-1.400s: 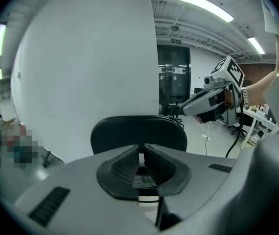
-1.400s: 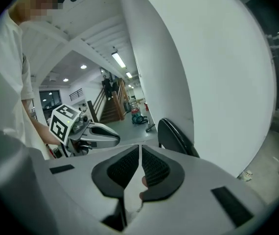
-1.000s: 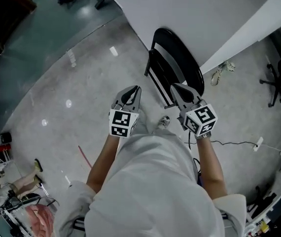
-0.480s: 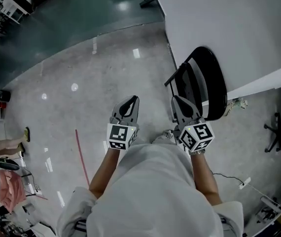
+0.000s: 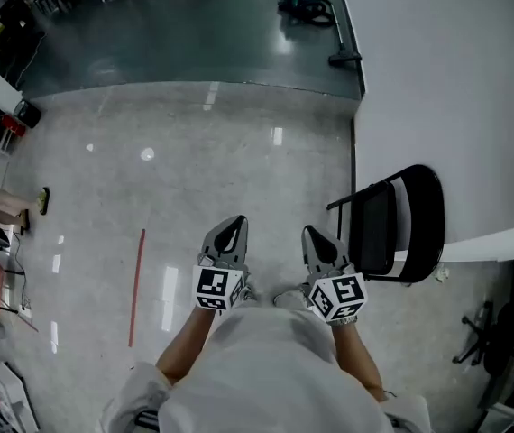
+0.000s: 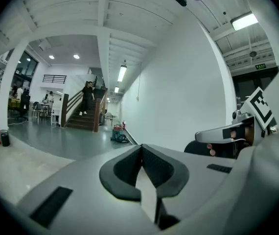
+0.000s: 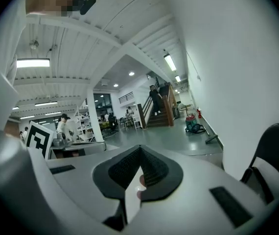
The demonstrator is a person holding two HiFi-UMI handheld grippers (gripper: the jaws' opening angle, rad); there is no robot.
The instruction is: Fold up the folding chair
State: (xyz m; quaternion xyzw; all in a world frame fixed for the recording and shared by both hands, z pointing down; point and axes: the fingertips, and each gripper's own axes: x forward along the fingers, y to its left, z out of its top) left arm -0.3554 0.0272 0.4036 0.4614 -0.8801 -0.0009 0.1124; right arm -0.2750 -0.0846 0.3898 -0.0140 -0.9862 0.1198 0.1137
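Black folding chair (image 5: pixel 401 228) stands along the white wall (image 5: pixel 455 106), just right of the right gripper (image 5: pixel 316 239) and farther from the left gripper (image 5: pixel 230 233), both shut and empty.

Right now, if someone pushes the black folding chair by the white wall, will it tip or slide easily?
It would probably tip sideways easily: the black folding chair looks folded flat and stands narrow against the white wall. Its feet may slide, since the floor looks polished and shiny. The frame looks rigid, so it should move as one stiff piece.
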